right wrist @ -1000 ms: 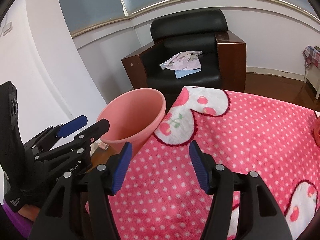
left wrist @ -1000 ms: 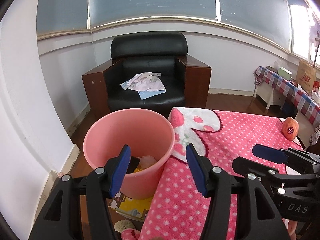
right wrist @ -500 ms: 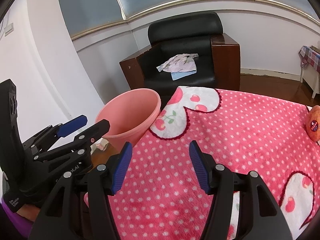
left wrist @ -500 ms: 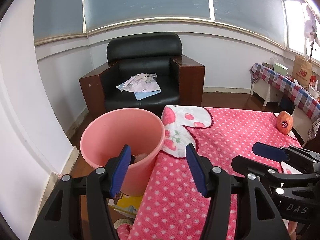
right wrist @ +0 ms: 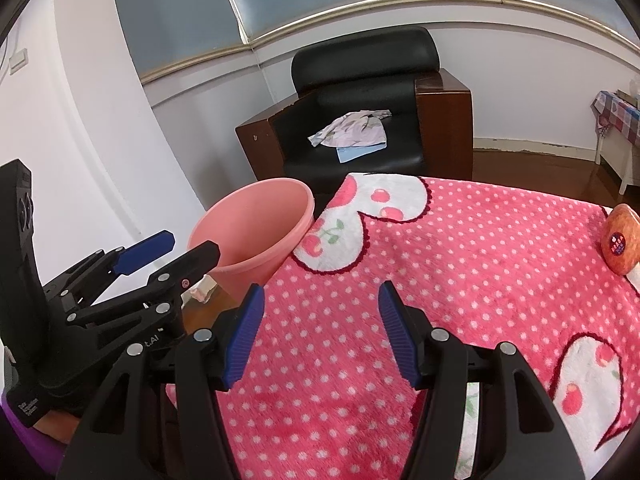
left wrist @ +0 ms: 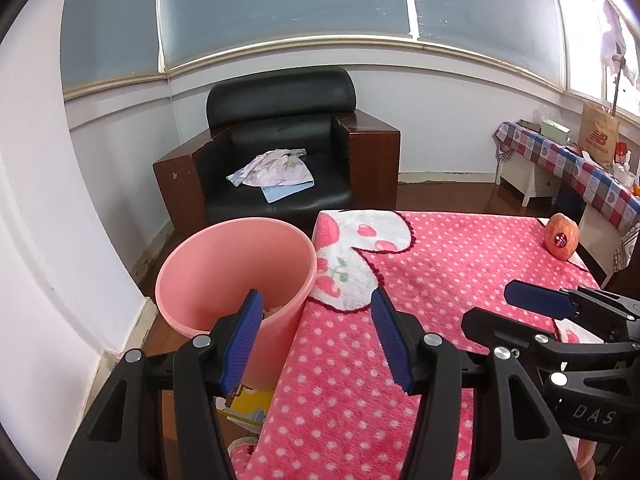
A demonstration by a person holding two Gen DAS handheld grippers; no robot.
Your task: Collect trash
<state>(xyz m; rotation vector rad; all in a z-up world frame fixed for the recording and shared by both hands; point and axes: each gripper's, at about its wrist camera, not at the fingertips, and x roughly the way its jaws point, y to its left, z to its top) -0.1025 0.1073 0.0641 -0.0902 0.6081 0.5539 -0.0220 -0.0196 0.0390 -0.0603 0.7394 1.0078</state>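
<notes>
A pink trash bin [left wrist: 236,268] stands on the floor at the left edge of the table; it also shows in the right wrist view [right wrist: 256,232]. A bit of pale trash lies inside it, mostly hidden. My left gripper [left wrist: 316,336] is open and empty, above the table's left edge beside the bin. My right gripper [right wrist: 320,332] is open and empty over the pink dotted tablecloth [right wrist: 460,280]. An orange fruit with a sticker [left wrist: 561,236] lies at the table's far right and shows in the right wrist view [right wrist: 620,240].
A black armchair [left wrist: 280,160] with cloth and paper on its seat stands behind the bin. A side table with a checked cloth [left wrist: 568,160] and a paper bag is at far right. Books or packets [left wrist: 248,404] lie on the floor under the bin.
Both grippers have drawn back and up from the bin, so the bin looks smaller and the fruit has come into the right wrist view. Both stay open.
</notes>
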